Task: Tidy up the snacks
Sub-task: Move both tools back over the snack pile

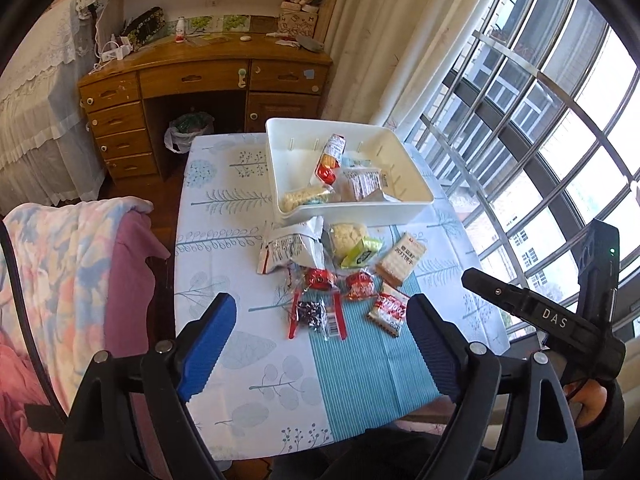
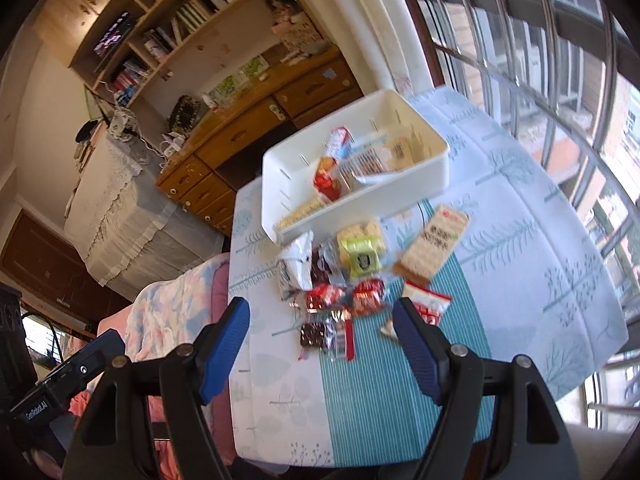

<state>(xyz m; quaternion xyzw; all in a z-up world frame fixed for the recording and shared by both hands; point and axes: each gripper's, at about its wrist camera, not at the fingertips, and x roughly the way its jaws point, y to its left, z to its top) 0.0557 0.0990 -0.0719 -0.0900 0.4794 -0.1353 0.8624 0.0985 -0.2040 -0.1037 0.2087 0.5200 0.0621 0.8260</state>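
**Snacks on a small table by the window**

Loose snack packets (image 1: 336,276) lie mid-table, just in front of a white bin (image 1: 348,204) that already has several packets inside. The table (image 1: 224,248) wears a leaf-print cloth with a blue striped panel. Both the left gripper (image 1: 320,340) and right gripper (image 2: 320,344) hover above it, jaws spread, empty. Behind stand a wooden desk (image 1: 208,76), curtain (image 1: 400,40) and barred window (image 1: 540,120).

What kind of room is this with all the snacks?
Most likely a bedroom or study at home. There is a wooden desk with drawers, bookshelves above it, and a small cloth-covered table by a big barred window, with a white bin for the snacks.
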